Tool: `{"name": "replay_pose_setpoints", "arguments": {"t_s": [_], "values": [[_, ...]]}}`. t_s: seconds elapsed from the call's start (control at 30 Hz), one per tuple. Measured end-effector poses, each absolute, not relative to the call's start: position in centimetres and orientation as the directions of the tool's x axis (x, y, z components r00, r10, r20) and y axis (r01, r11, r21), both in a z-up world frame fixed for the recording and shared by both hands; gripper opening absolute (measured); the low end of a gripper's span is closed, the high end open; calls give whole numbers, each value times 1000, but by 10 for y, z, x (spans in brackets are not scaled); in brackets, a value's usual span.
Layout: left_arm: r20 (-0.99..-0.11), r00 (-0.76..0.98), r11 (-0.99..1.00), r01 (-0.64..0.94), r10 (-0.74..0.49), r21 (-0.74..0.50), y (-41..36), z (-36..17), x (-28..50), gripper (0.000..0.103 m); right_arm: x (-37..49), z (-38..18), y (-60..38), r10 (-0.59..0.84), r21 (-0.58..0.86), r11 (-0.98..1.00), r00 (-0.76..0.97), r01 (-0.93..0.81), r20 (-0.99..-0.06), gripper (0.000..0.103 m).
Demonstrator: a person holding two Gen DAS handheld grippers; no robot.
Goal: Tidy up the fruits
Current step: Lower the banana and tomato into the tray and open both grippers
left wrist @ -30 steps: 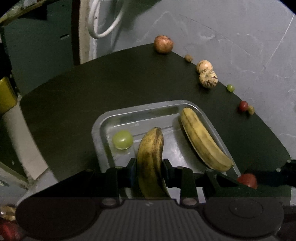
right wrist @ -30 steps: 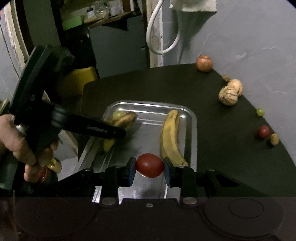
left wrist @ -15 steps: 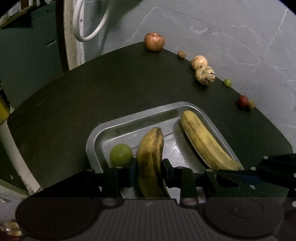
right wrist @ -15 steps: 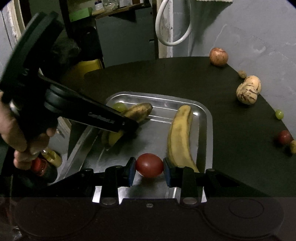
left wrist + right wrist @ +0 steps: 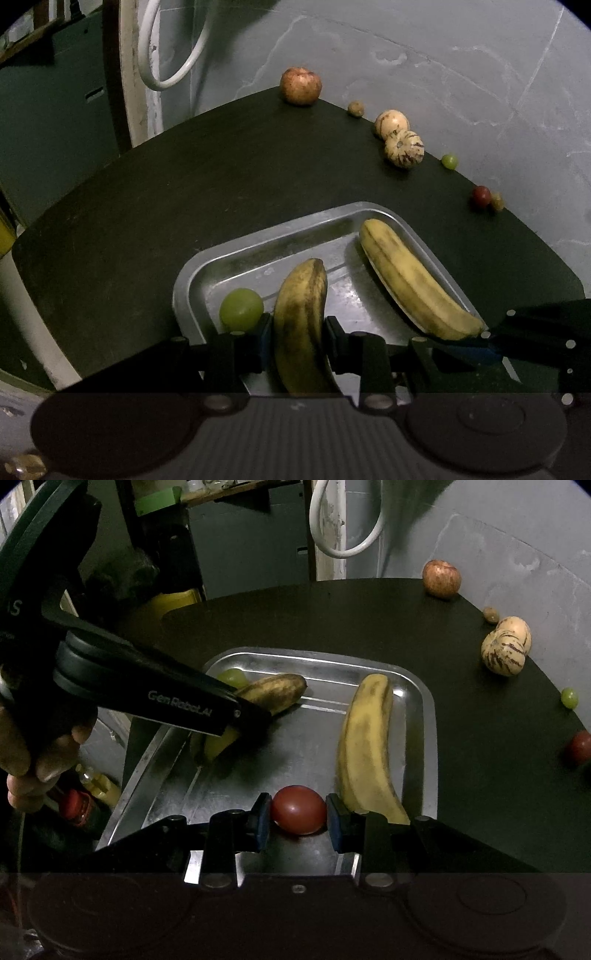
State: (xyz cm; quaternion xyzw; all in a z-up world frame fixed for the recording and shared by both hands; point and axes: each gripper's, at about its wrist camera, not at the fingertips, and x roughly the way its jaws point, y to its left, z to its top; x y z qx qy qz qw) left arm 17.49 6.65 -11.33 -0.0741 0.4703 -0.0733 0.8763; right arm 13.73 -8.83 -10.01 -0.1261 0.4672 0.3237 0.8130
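A metal tray (image 5: 295,230) (image 5: 424,701) sits on the dark round table. My left gripper (image 5: 299,341) is shut on a brown-spotted banana (image 5: 301,317) (image 5: 277,692), held low over the tray's left part beside a green grape (image 5: 241,309) (image 5: 232,675). A yellower banana (image 5: 413,284) (image 5: 364,738) lies along the tray's right side. My right gripper (image 5: 298,819) is shut on a small red fruit (image 5: 298,809), just above the tray's near end, next to that banana's tip. The left gripper's body (image 5: 147,686) crosses the right wrist view, gripped by a hand (image 5: 40,760).
Along the table's far right edge lie a reddish apple (image 5: 300,86) (image 5: 441,579), two striped pale fruits (image 5: 403,149) (image 5: 504,655), a small brown fruit (image 5: 355,109), a green grape (image 5: 449,161) (image 5: 569,698) and a red fruit (image 5: 481,195) (image 5: 580,746). Bottles (image 5: 85,797) stand below the table's left.
The right gripper has sunk toward the tray's near end with the red fruit. The left gripper has rolled slightly, still holding the spotted banana over the tray.
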Motion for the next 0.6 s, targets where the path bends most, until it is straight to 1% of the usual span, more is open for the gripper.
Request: {"name": "replay_pose_setpoints", "arguments": {"t_s": [0.6], "values": [[-809,547,973,53,-216,-224,73,-112,176,33,139,-101,-88,406,98,761,353,-642,-843,36]]}}
